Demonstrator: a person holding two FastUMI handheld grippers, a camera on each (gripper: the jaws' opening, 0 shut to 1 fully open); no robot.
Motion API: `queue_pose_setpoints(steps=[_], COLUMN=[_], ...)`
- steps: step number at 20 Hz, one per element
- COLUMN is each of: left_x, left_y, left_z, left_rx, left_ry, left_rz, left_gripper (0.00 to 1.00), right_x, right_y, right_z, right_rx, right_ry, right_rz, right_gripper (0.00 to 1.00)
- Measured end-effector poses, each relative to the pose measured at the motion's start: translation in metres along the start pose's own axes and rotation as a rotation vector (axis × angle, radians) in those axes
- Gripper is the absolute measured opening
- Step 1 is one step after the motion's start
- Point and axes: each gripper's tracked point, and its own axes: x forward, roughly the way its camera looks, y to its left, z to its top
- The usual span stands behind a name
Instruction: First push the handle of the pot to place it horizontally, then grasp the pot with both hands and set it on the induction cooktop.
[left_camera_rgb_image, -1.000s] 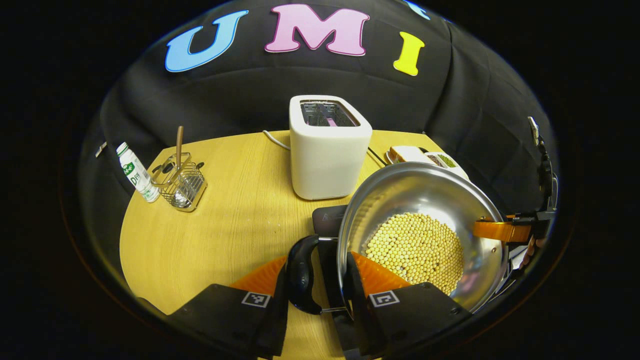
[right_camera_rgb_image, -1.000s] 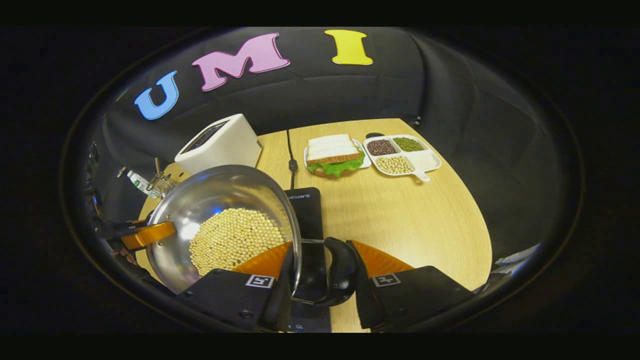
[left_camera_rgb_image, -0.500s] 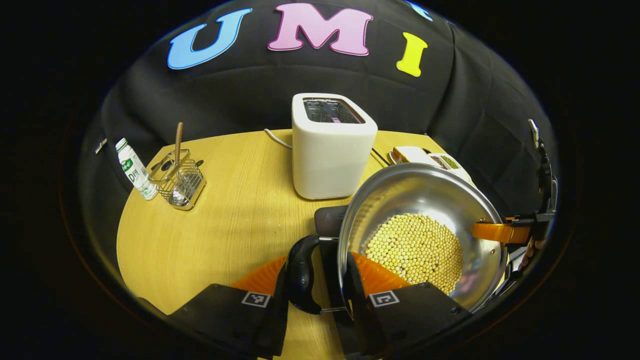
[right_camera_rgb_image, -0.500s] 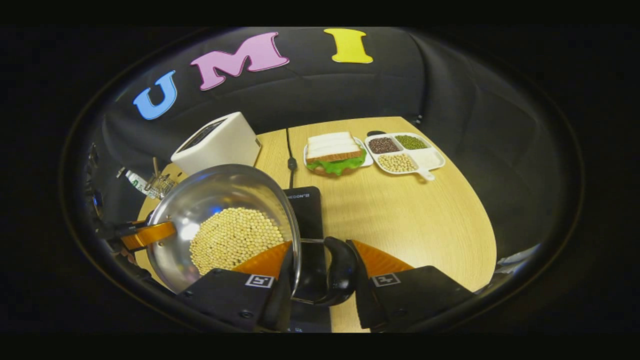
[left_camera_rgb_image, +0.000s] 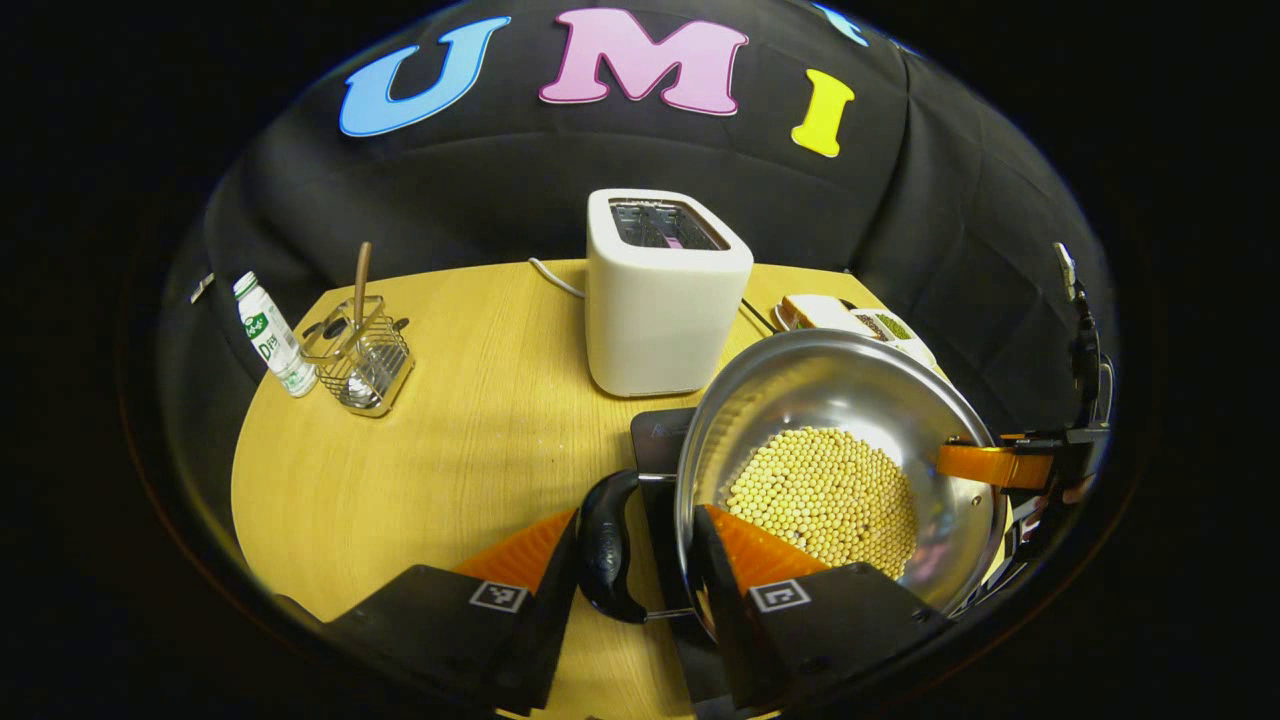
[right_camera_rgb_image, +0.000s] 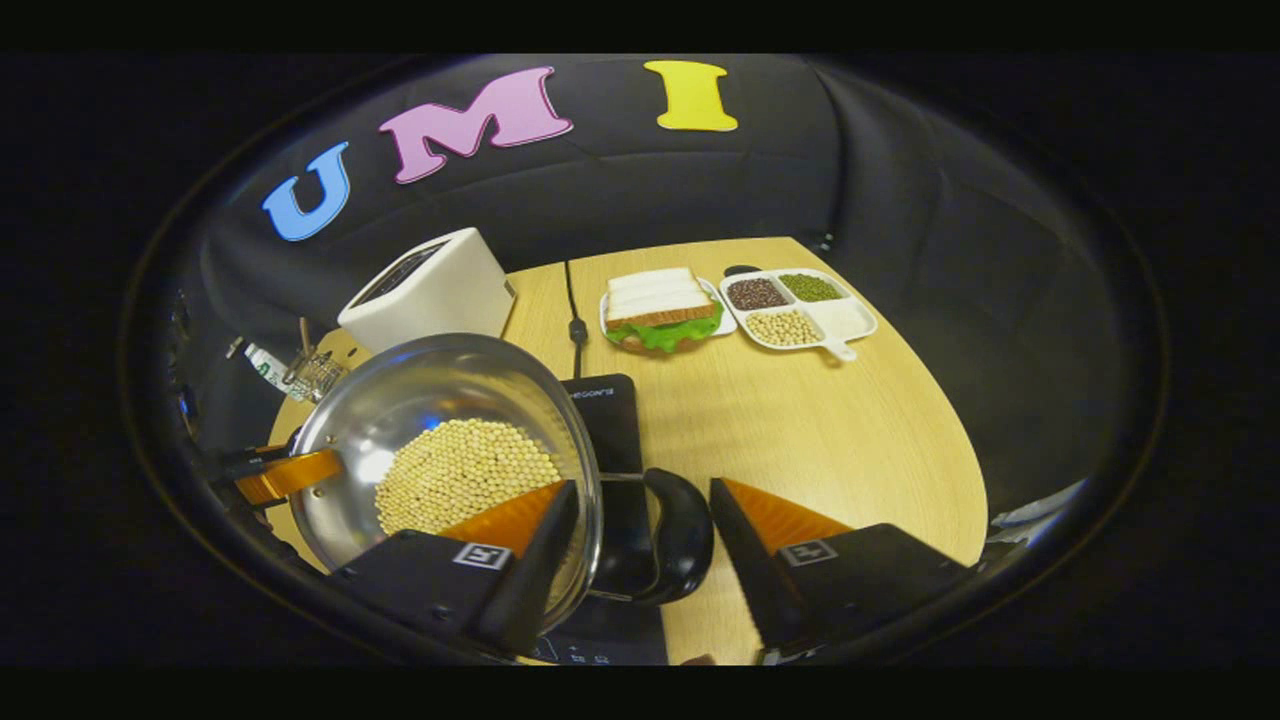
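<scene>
We look down on a rounded, pale wooden table (left_camera_rgb_image: 440, 450) inside a booth draped in black cloth (left_camera_rgb_image: 500, 190). In the left gripper view, our left gripper (left_camera_rgb_image: 640, 560) sits at the near edge, its two fingers set either side of the black side handle (left_camera_rgb_image: 605, 545) and the rim of a shiny steel pot (left_camera_rgb_image: 850, 400); the gaps are narrow, and we cannot tell whether both fingers press. The pot holds a bed of pale yellow beans (left_camera_rgb_image: 825, 495) and sits over a black induction cooktop (left_camera_rgb_image: 660, 440), whose corner shows just beyond it. Behind stands a white toaster (left_camera_rgb_image: 665, 295). At the far left, a wire utensil caddy (left_camera_rgb_image: 360, 355) stands just beside a small white bottle (left_camera_rgb_image: 273, 337). In the right gripper view, our right gripper (right_camera_rgb_image: 635, 545) has its fingers spread, one inside the pot's rim and the other clear of the opposite black handle (right_camera_rgb_image: 680, 535). Farther back on the table lie a sandwich on a plate (right_camera_rgb_image: 660, 310) and, to its right, a divided white dish of beans and grains (right_camera_rgb_image: 805, 310). A dark cord (right_camera_rgb_image: 575, 320) runs toward the cooktop.
</scene>
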Motion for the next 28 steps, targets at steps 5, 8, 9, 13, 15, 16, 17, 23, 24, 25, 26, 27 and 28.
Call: queue_pose_setpoints(steps=[5,8,9,13,15,16,17,23,24,25,26,27,28], left_x=[-0.026,-0.059,-0.073,-0.129,-0.160,-0.175,-0.191,-0.278,-0.289,-0.301,-0.311,-0.322,-0.330], left_y=[0.011,0.005,0.004,0.003,0.009,0.014,0.019,0.039,0.042,0.047,0.049,0.051,0.052], left_z=[0.003,0.008,0.011,0.031,0.040,0.043,0.046,0.056,0.055,0.055,0.055,0.055,0.054], left_rx=[-0.022,-0.025,-0.031,-0.051,-0.054,-0.052,-0.050,-0.061,-0.057,-0.054,-0.054,-0.053,-0.046], left_ry=[-0.047,-0.116,-0.146,-0.290,-0.366,-0.399,-0.429,-0.588,-0.606,-0.628,-0.647,-0.669,-0.690], left_rz=[0.021,-0.010,-0.015,-0.044,-0.041,-0.027,-0.017,0.012,0.019,0.029,0.037,0.044,0.054], left_gripper=[0.98,0.96,0.96,0.96,0.96,0.95,0.95,0.95,0.95,0.95,0.95,0.95,0.95], right_x=[-0.027,-0.054,-0.066,-0.117,-0.149,-0.165,-0.182,-0.282,-0.294,-0.306,-0.318,-0.328,-0.337], right_y=[-0.011,-0.011,-0.011,-0.009,-0.003,0.002,0.006,0.036,0.042,0.048,0.054,0.060,0.067], right_z=[0.014,0.031,0.035,0.052,0.062,0.066,0.071,0.091,0.093,0.093,0.093,0.093,0.091], right_rx=[0.036,0.055,0.057,0.041,0.043,0.040,0.035,0.054,0.056,0.059,0.064,0.064,0.057], right_ry=[-0.084,-0.179,-0.212,-0.358,-0.434,-0.473,-0.515,-0.721,-0.742,-0.761,-0.785,-0.804,-0.823], right_rz=[-0.031,-0.033,-0.034,-0.061,-0.058,-0.057,-0.054,-0.028,-0.016,-0.006,0.005,0.014,0.017], right_gripper=[0.99,0.99,0.99,0.99,0.99,0.99,0.99,0.99,0.99,0.99,0.99,0.98,0.98])
